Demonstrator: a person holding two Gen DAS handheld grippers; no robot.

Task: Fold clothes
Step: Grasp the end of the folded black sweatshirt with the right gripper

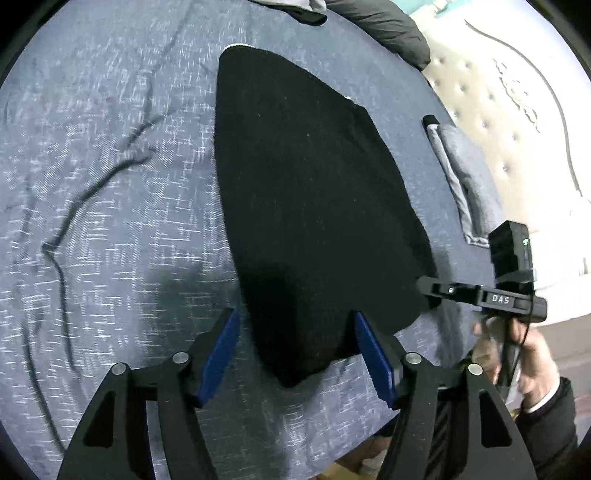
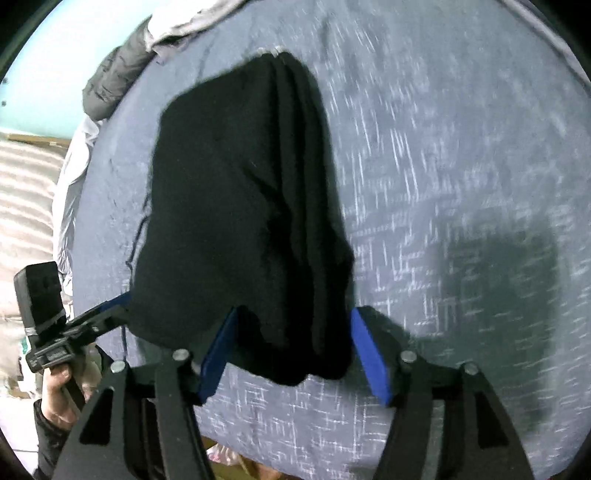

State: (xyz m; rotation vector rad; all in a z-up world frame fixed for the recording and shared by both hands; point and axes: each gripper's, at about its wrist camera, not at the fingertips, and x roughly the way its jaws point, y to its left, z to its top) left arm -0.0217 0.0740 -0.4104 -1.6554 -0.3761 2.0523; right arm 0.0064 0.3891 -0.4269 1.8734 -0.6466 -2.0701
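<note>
Black garment flat on blue bedspread; left gripper and right gripper both spread wide, empty, at near hem.

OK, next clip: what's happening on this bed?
A person is folding clothes with a handheld gripper in each hand. A black garment lies on the blue-grey bedspread, already folded lengthwise into a narrow shape. The left gripper and the right gripper are both open, each positioned at a corner of the garment's near end, with the cloth between the fingers but not clamped. More clothing, including a dark puffer jacket, is piled at the far edge of the bed.
</note>
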